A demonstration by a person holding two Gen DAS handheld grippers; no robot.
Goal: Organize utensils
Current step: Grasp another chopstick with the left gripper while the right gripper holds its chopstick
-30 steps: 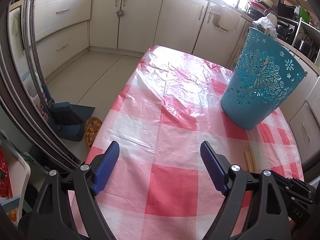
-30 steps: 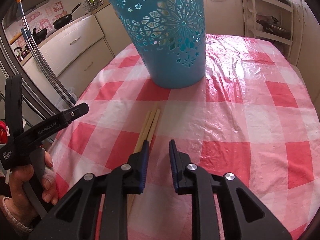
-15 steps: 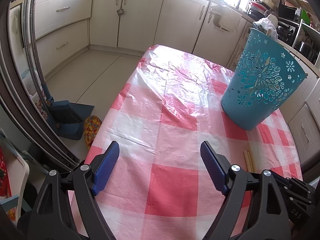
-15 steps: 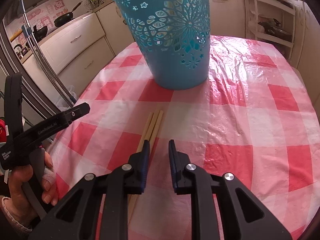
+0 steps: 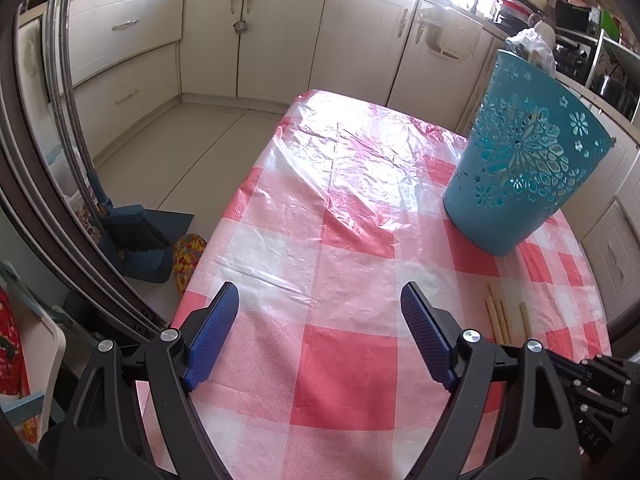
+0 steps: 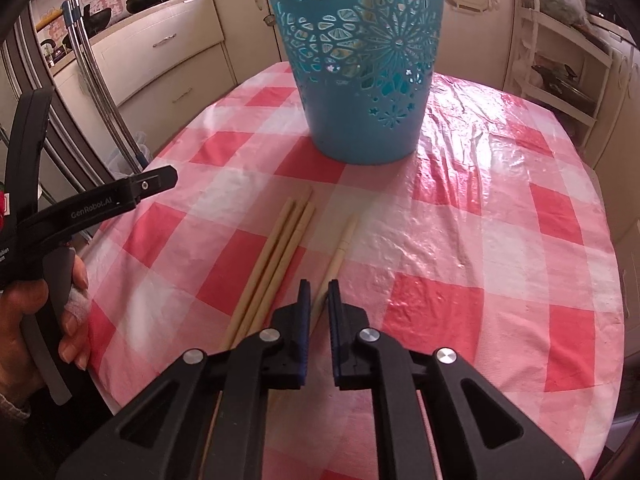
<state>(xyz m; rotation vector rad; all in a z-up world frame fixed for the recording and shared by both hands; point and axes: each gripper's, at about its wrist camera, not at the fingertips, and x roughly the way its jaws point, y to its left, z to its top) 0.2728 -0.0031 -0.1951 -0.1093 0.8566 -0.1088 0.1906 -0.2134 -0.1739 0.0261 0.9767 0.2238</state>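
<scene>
Several wooden chopsticks lie on the red-and-white checked tablecloth (image 6: 460,216): a bundle of three (image 6: 276,252) and a single one (image 6: 340,248) to its right. They also show in the left wrist view (image 5: 500,316). A teal cut-out basket (image 6: 360,60) stands upright beyond them; it also shows in the left wrist view (image 5: 520,168). My right gripper (image 6: 317,292) is nearly closed with a narrow gap, straddling the near part of the single chopstick just above the cloth. My left gripper (image 5: 320,308) is wide open and empty over the table's left part.
The left gripper's handle and the hand holding it (image 6: 60,240) are at the table's left edge. A dustpan and brush (image 5: 136,240) sit on the floor left of the table. Kitchen cabinets (image 5: 280,36) surround the table.
The right gripper has pulled back and shifted right; one chopstick now lies apart from the bundle, between its fingers. The left gripper has barely moved.
</scene>
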